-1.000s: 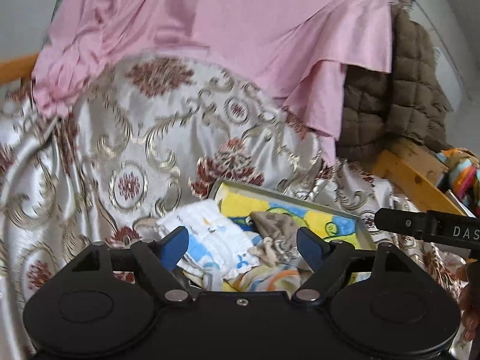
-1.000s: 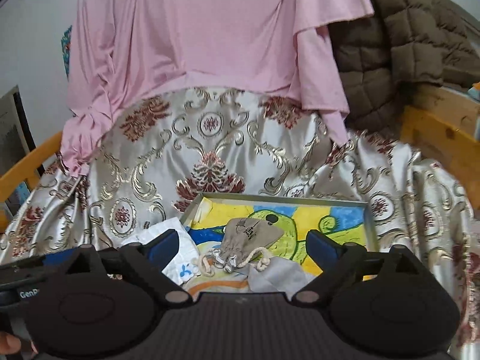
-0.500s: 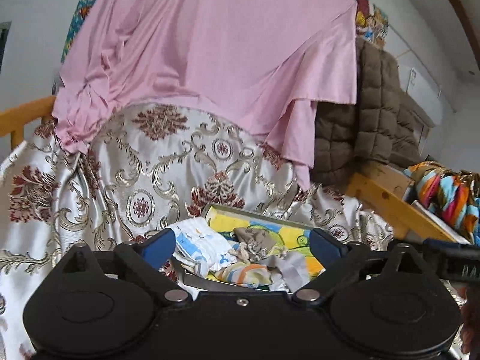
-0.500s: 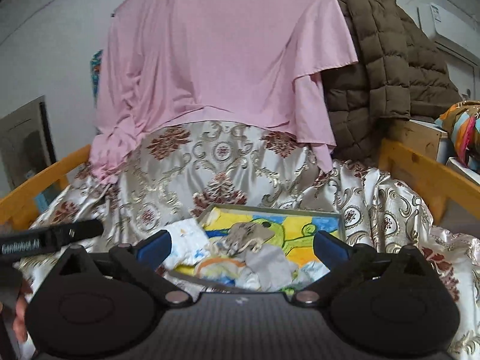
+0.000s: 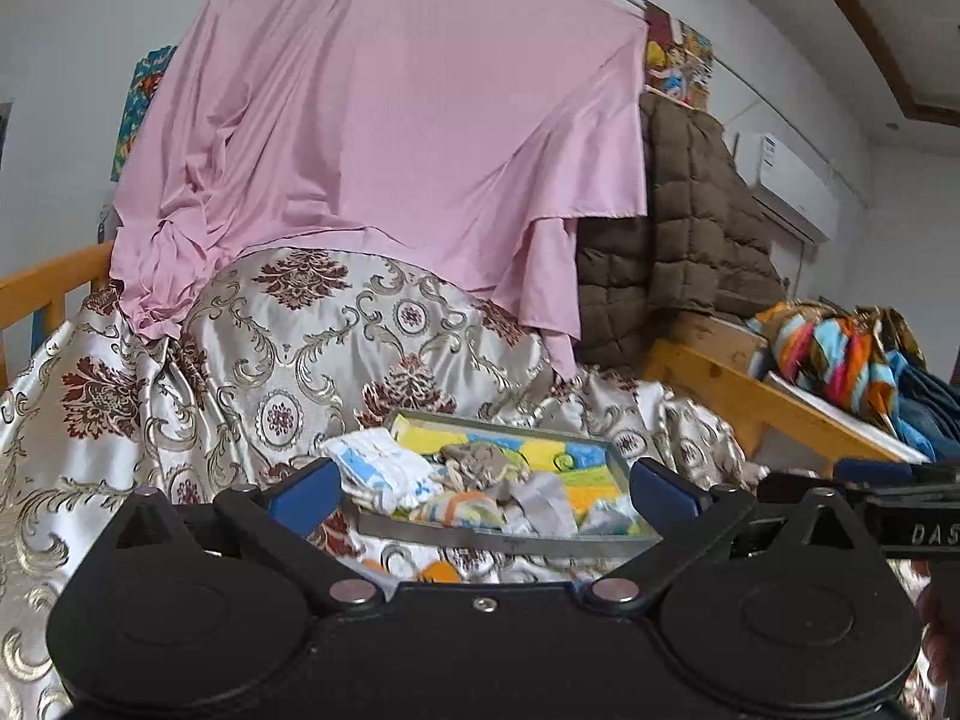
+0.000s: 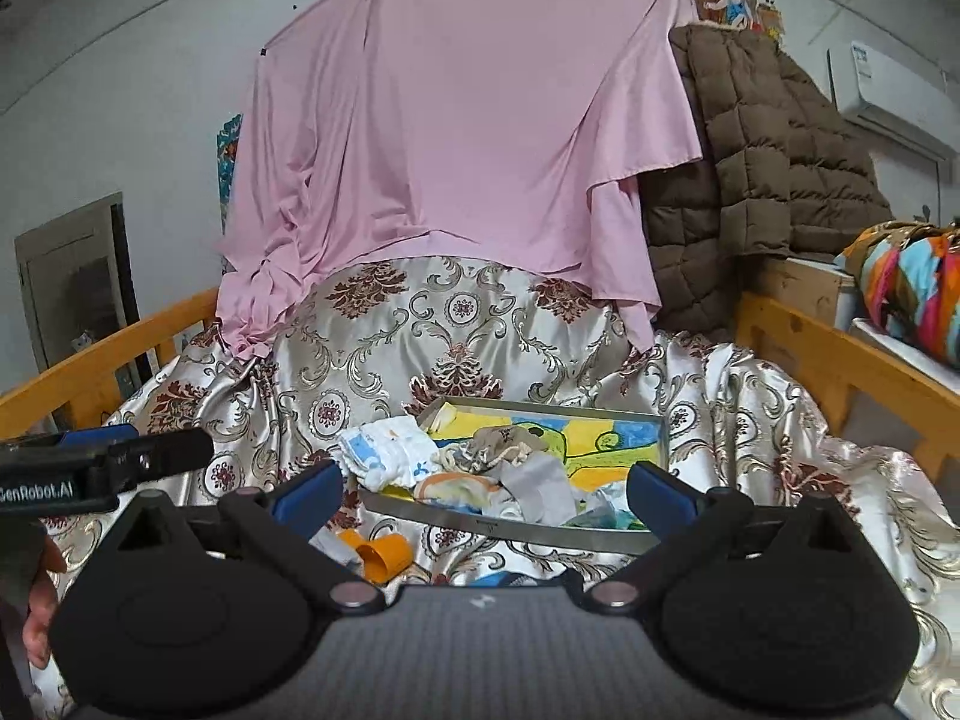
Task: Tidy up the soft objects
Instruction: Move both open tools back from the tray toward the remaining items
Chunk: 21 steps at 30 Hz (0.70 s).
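I am looking at a shallow metal tray (image 6: 510,525) sitting on the brocade bedspread (image 6: 384,336), and the soft things are lying heaped in it so they stay gathered in one spot: a white printed cloth (image 6: 390,453) is drooping over the tray's left rim, a beige drawstring pouch (image 6: 507,444) is resting in the middle, and a limp grey piece (image 6: 540,489) is slumping toward the near wall. The tray floor is showing a bright yellow and blue cartoon print. I am holding the left gripper (image 5: 480,489) and the right gripper (image 6: 483,489) level in front of the tray, both spread wide and gripping nothing, apart from the pile. An orange plastic cup (image 6: 384,558) is lying tipped on the satin just outside the tray. Behind, a pink sheet (image 6: 468,138) is hanging in smooth folds beside a quilted brown coat (image 6: 768,144).
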Each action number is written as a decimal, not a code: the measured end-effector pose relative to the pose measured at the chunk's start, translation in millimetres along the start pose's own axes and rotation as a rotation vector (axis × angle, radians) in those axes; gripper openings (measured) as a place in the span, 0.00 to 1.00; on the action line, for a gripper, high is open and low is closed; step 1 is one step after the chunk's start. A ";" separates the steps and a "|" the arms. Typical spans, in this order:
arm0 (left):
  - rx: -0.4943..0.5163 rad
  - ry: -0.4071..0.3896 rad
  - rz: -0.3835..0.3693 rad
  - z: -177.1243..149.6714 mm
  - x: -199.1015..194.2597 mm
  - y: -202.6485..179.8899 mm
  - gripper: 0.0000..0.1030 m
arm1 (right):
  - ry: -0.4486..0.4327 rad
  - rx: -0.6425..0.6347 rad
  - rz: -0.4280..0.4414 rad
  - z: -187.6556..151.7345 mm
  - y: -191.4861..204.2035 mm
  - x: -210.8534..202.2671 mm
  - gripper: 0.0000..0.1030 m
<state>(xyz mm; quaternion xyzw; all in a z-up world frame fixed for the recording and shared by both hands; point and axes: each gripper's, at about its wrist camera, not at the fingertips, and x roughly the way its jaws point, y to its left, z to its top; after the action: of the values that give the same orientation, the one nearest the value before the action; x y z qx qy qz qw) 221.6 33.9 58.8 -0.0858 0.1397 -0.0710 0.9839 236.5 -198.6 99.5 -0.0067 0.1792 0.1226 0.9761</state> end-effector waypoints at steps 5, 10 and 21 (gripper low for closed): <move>0.033 0.026 -0.004 -16.1 -19.3 -6.9 0.99 | -0.007 -0.031 -0.010 -10.4 6.1 -23.4 1.00; 0.053 0.032 0.011 -27.5 -39.5 -7.7 0.99 | -0.025 -0.070 -0.024 -19.5 12.3 -47.2 1.00; 0.063 0.054 0.010 -43.6 -70.7 -9.5 0.99 | -0.008 -0.085 -0.043 -44.8 20.4 -81.6 1.00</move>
<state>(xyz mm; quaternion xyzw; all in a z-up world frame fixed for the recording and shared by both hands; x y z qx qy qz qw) 140.8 29.7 37.9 -0.0521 0.1643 -0.0728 0.9823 142.0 -200.8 86.9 -0.0514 0.1698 0.1092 0.9781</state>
